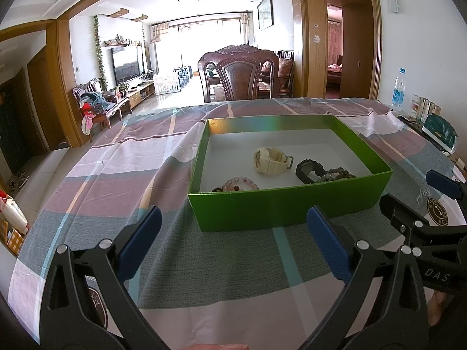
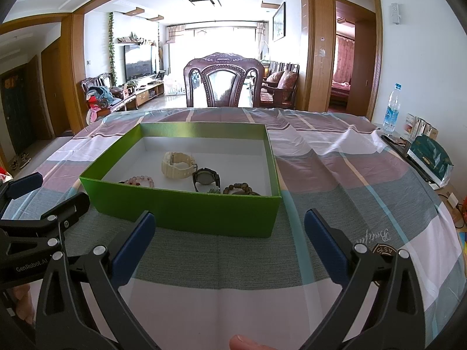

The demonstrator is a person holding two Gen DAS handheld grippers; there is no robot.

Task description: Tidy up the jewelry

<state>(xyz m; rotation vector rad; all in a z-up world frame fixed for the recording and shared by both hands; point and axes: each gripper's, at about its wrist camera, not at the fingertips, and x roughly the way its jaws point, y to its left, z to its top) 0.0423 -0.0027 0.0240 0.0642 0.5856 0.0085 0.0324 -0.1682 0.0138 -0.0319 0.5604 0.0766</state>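
Both grippers hover low over the cloth-covered bench (image 1: 233, 262), side by side, each pointing forward at the green box (image 1: 292, 207) that sits just ahead of them.

The left gripper (image 1: 233, 245) is held level, its blue-padded fingers (image 1: 140, 242) spread wide apart with nothing between them; the near wall of the box lies beyond the fingertips, slightly to the right of centre. The right gripper (image 2: 227, 245) is posed the same way, its fingers (image 2: 134, 245) also wide apart and empty, with the box ahead and to its left. Each gripper shows at the edge of the other's view: the right gripper at the right border of the left wrist camera, the left gripper at the left border of the right wrist camera, close beside one another but apart. A bit of thumb shows at the bottom edge of both views.

Inside the white-lined box lie the jewelry pieces: a cream wristwatch (image 2: 178, 164) near the middle, a black wristwatch (image 2: 205, 178) just beside it, a pink bead bracelet (image 2: 140, 180) toward the near-left wall, and a brown bead bracelet (image 2: 240, 189) by the near-right corner.

A carved wooden chair (image 2: 223, 80) stands behind the bench, and a water bottle (image 2: 392, 108) stands at its far right.
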